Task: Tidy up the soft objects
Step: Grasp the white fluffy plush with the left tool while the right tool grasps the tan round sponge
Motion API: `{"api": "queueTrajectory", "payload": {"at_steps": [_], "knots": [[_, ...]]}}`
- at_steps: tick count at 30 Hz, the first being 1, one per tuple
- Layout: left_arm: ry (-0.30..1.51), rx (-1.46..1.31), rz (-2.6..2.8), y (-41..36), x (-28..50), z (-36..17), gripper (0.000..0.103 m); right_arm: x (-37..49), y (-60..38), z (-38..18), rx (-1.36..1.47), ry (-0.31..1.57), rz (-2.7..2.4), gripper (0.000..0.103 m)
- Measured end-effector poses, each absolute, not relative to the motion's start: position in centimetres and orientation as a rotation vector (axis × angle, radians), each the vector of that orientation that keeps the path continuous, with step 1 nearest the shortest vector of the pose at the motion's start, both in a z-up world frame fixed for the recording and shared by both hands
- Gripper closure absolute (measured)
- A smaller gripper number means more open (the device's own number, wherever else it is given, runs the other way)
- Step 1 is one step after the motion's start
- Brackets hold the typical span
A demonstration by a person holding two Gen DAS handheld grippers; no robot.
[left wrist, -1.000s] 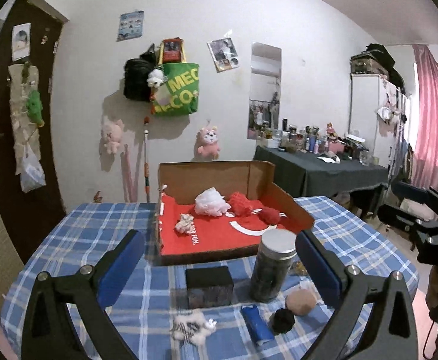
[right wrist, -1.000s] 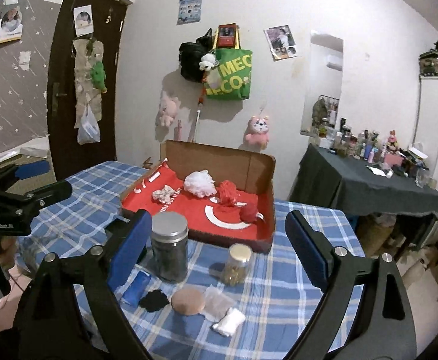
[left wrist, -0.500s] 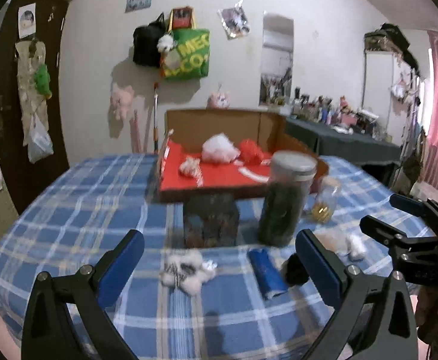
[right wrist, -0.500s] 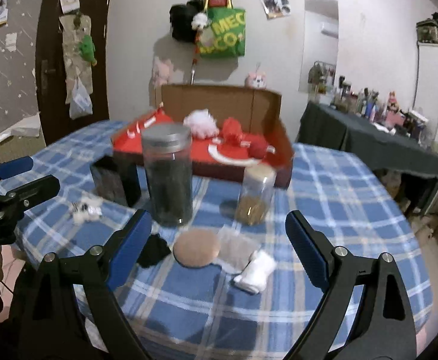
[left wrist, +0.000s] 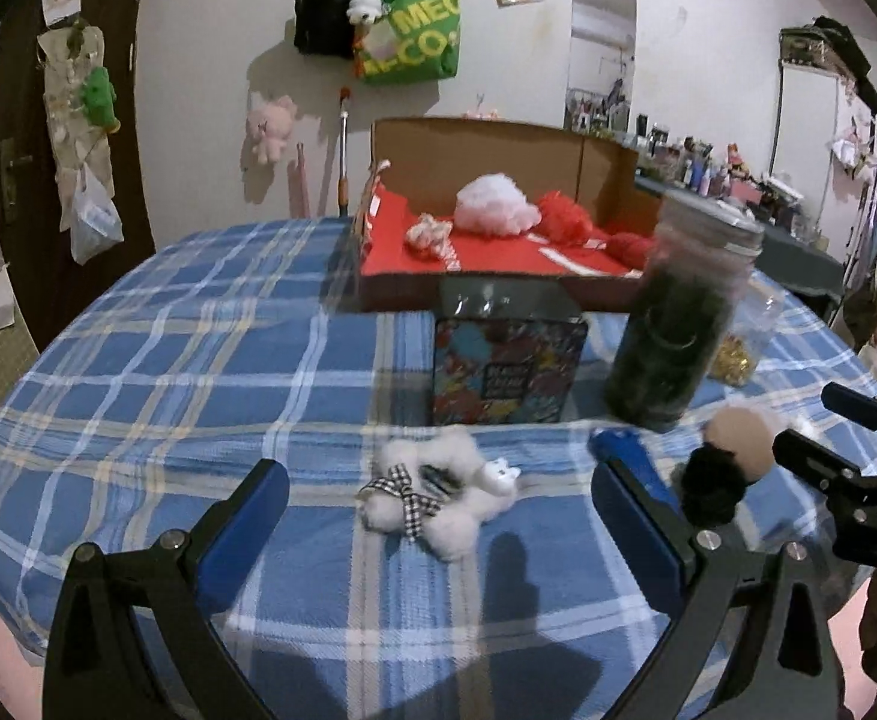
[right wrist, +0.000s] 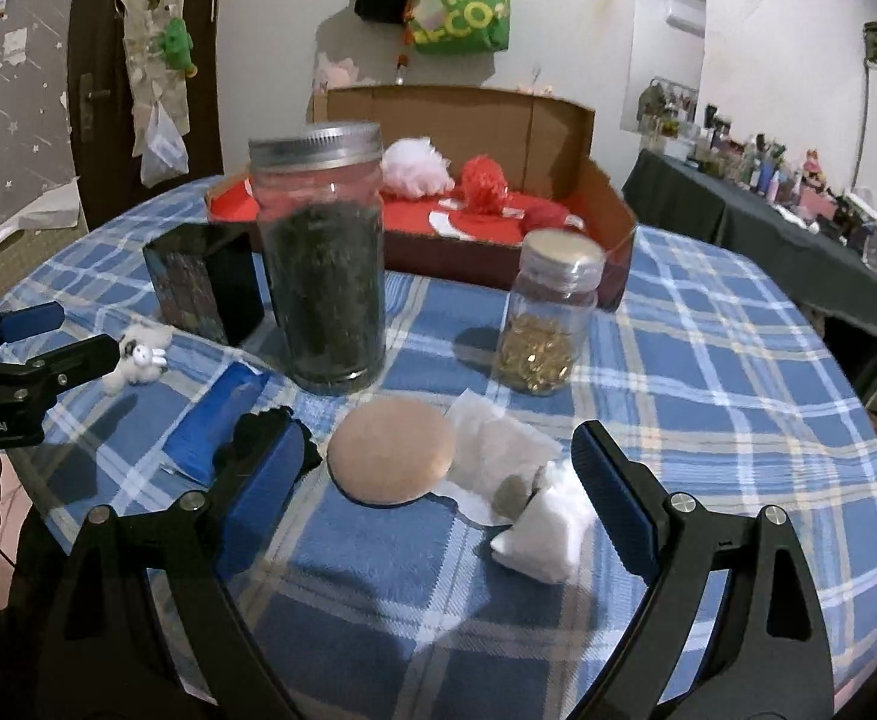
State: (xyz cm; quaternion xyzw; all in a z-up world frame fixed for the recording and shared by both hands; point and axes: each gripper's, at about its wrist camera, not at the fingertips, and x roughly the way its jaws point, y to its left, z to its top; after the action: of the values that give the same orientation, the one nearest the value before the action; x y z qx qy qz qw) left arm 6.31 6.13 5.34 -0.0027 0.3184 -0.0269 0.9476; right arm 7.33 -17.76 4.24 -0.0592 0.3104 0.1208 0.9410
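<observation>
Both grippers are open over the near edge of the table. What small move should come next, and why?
Probably ease the left gripper forward and down around the white plush toy, then close. It is open and empty, the toy lies loose on the tablecloth between its fingers, and other soft items already sit in the cardboard box.

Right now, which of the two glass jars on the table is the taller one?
The jar of dark leaves with the grey screw lid; it rises well above the small jar of golden bits to its right.
</observation>
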Motion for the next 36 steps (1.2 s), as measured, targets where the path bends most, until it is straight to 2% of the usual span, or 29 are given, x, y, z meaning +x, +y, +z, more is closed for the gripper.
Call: {"api": "queueTrajectory", "payload": {"at_steps": [12,14,17,18,20,23,24,25,31,36], "knots": [[0.721,0.006,-0.067,6.3,8.4,3.7,0.003,8.9,-17.0,2.7,-0.157,0.675,0.271,0.013],[0.731,0.004,-0.07,6.4,8.8,3.5,0.007,9.1,-16.8,2.5,-0.155,0.68,0.279,0.018],[0.761,0.001,-0.076,6.5,9.4,2.9,0.012,9.3,-16.5,2.2,-0.168,0.692,0.291,0.03],[0.771,0.001,-0.077,6.5,9.6,2.7,0.016,9.4,-16.5,2.1,-0.17,0.695,0.293,0.037],[0.76,0.012,-0.075,6.4,9.5,2.6,0.017,9.5,-16.4,1.8,-0.166,0.705,0.306,0.04],[0.747,0.027,-0.087,6.1,9.4,2.6,0.032,9.4,-16.4,1.8,-0.159,0.701,0.326,0.055],[0.738,0.03,-0.094,6.0,9.2,2.7,0.041,9.4,-16.4,1.6,-0.152,0.707,0.342,0.058],[0.733,0.03,-0.102,6.0,9.1,2.7,0.045,9.4,-16.3,1.6,-0.155,0.706,0.342,0.062],[0.699,0.008,-0.126,5.8,8.4,3.5,0.046,8.8,-16.8,1.8,-0.099,0.678,0.382,0.084],[0.665,0.009,-0.159,5.1,7.7,4.8,0.046,8.3,-17.4,2.7,-0.075,0.641,0.376,0.086]]}}
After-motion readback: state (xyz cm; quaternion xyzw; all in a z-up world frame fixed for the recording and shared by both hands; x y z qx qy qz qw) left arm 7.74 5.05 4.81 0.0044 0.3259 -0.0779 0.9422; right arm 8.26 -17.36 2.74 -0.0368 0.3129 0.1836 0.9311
